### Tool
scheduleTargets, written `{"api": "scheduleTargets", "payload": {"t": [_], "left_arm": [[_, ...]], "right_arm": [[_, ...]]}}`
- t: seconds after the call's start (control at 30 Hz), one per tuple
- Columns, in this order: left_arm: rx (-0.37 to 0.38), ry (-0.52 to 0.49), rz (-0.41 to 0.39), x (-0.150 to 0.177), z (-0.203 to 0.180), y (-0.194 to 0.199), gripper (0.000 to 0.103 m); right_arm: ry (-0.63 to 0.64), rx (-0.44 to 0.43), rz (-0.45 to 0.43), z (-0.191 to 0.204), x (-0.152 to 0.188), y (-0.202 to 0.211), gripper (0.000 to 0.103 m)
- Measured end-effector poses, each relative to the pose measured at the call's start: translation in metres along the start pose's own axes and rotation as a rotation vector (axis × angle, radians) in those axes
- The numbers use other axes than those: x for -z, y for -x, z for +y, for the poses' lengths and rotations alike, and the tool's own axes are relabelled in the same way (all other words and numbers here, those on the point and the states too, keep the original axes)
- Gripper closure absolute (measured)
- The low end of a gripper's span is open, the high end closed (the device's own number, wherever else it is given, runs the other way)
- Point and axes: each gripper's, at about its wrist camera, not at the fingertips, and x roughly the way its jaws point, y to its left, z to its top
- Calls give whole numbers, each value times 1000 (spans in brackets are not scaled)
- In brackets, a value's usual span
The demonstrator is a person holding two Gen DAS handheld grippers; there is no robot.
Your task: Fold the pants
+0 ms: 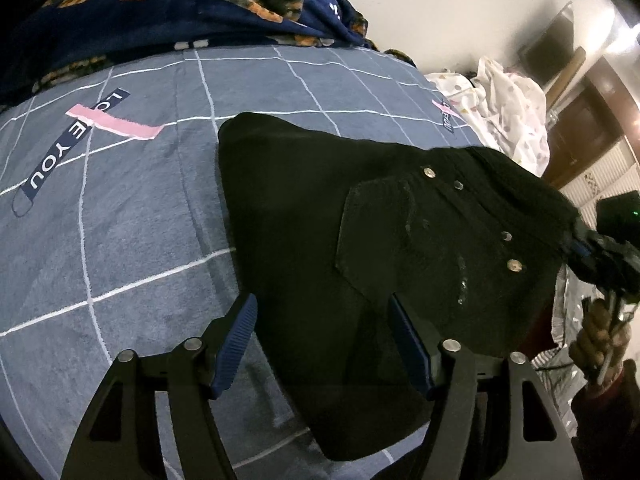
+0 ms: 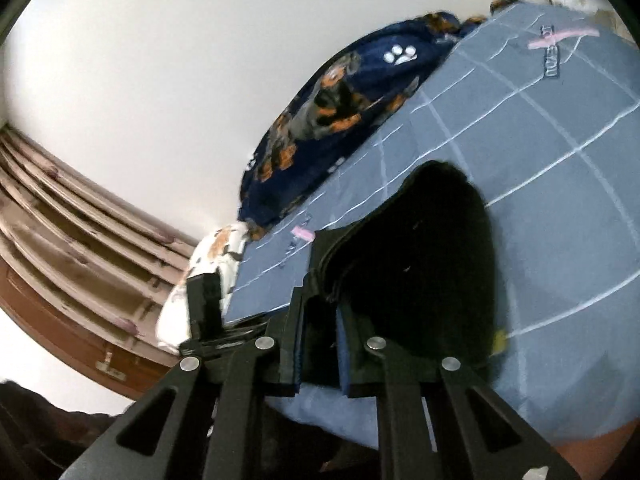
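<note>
Black pants (image 1: 360, 248) lie folded on the grey checked bed sheet (image 1: 132, 216), with a back pocket and metal rivets facing up. My left gripper (image 1: 322, 316) is open, its blue pads hovering over the pants' near edge, holding nothing. My right gripper (image 1: 600, 248) shows at the right edge of the left wrist view, gripping the waistband end. In the right wrist view the right gripper (image 2: 320, 312) is shut on the black pants (image 2: 420, 248), a thick stack of cloth between its blue pads.
A navy blanket with orange dog prints (image 1: 168, 4) is piled at the bed's far side. White patterned bedding (image 1: 508, 108) lies off the right edge. A brown wooden wardrobe (image 2: 80, 264) stands by the white wall.
</note>
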Motion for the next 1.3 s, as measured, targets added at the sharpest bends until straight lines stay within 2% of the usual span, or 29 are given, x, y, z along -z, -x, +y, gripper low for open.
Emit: {"api": "scheduleTargets", "payload": {"t": [0.13, 0.2, 0.33, 0.5, 0.53, 0.57, 0.63, 0.87, 0.9, 0.97, 1.03, 1.13, 1.3], "left_arm": [[-9, -15, 33, 2, -2, -10, 30], [-11, -17, 40, 3, -3, -13, 30], [-14, -15, 49, 4, -4, -17, 30], [-8, 4, 45, 3, -2, -16, 30], [-7, 7, 44, 3, -1, -15, 30], [-6, 9, 47, 3, 0, -16, 30], [-8, 10, 52, 3, 1, -17, 30], [-9, 2, 60, 2, -3, -20, 30], [-11, 0, 62, 2, -3, -20, 30], [-11, 0, 66, 3, -2, -20, 30], [-11, 1, 64, 3, -2, -19, 30], [-12, 15, 62, 2, -1, -20, 30], [-9, 33, 53, 2, 4, -15, 30]], "right_arm": [[-162, 83, 47, -60, 23, -4, 91], [-224, 58, 39, -73, 34, -3, 91], [-233, 52, 41, -71, 35, -3, 90], [-259, 52, 17, -70, 29, 6, 80], [-240, 73, 8, -66, 26, 11, 67], [-229, 98, 4, -65, 25, 14, 46], [-199, 147, -8, -61, 22, 20, 37], [-249, 155, 97, -71, 21, -2, 39], [-248, 141, 99, -70, 21, -4, 45], [-228, 166, 110, -66, 19, -8, 69], [-226, 159, 111, -63, 18, -7, 74], [-229, 174, 133, -64, 18, -10, 74], [-316, 103, 144, -78, 19, -12, 71]]}}
